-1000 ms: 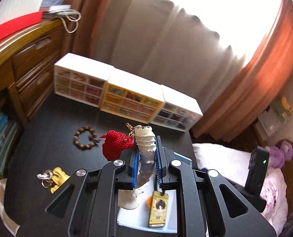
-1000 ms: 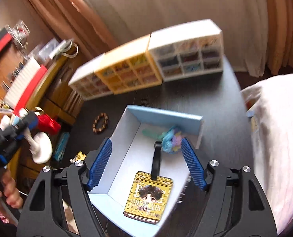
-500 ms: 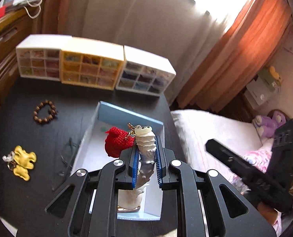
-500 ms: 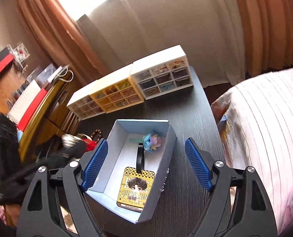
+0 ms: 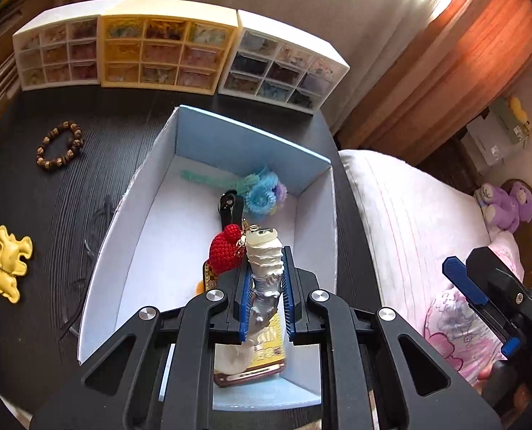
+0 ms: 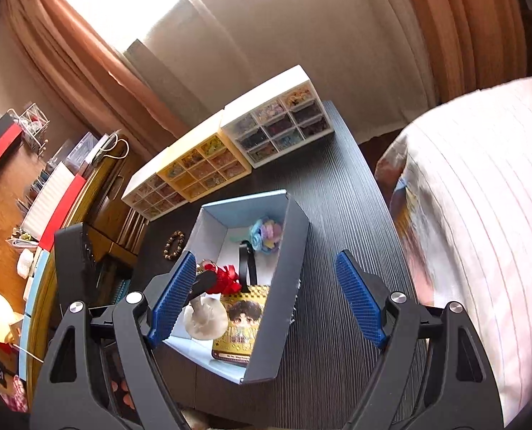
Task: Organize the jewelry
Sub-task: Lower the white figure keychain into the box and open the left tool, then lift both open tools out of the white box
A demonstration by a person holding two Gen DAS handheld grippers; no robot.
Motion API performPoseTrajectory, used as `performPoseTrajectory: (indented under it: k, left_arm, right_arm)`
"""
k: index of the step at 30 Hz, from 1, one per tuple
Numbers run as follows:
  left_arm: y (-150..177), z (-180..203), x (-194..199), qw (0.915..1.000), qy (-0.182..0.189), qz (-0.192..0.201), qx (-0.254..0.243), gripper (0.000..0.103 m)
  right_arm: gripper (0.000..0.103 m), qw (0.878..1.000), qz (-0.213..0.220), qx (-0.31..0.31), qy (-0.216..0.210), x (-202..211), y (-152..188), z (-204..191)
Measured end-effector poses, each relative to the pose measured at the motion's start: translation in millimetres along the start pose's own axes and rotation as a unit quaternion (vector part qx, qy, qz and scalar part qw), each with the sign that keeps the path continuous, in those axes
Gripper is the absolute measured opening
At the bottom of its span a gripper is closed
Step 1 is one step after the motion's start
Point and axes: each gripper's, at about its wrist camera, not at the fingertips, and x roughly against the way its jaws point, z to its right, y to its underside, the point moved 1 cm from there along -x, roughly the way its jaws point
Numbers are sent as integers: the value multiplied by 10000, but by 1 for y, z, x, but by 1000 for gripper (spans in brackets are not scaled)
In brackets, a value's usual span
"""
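My left gripper (image 5: 265, 279) is shut on a white mushroom-shaped charm (image 5: 264, 268) with a red crocheted heart (image 5: 225, 252) hanging from it, held over the inside of an open light-blue box (image 5: 251, 139). The box holds a yellow cartoon tag (image 6: 242, 326) with a black strap and a blue-purple flower piece (image 5: 264, 191). In the right wrist view the charm (image 6: 205, 317) and heart (image 6: 225, 279) hang above the box's left side. My right gripper (image 6: 262, 308) is open and empty, above the near end of the box (image 6: 291, 261).
Three small drawer cabinets, white (image 5: 56, 53), yellow (image 5: 165, 55) and white (image 5: 284, 71), stand along the back of the dark table. A wooden bead bracelet (image 5: 60, 145) and a yellow charm (image 5: 10, 263) lie left of the box. A bed (image 5: 420, 233) is right, a wooden dresser (image 6: 11, 215) left.
My left gripper has carried the charm and heart rightward and forward, from beside the box to over its inside. My right gripper has drawn back and risen slightly, staying open.
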Motion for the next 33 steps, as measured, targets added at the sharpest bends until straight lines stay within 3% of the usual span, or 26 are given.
performPoseTrajectory:
  k: [6,11,13,18,25,33]
  left_arm:
    - [8,-7,-14,9992,0,-394,46,17]
    - [13,-10,-18,9984,-107,-564,1,21]
    - [12,-11,-16,9983,-42,-585,42,50]
    - [10,-15,1,9991,68,-418,26,77]
    - [-5,-43,38,9998,-186,-16,93,85]
    - [-19,-149,92,9907,-882,472,922,88]
  right_arm:
    - [77,9993,-158,-292,147,-5,13,19]
    - [77,9992,-38,-265,308,2,15,23]
    - [77,9991,29,-234,354,4,14,22]
    - [77,9988,270,-84,407,7,13,16]
    - [83,9984,491,8,262,11,13,4]
    - [86,9976,672,164,50,11,12,-14]
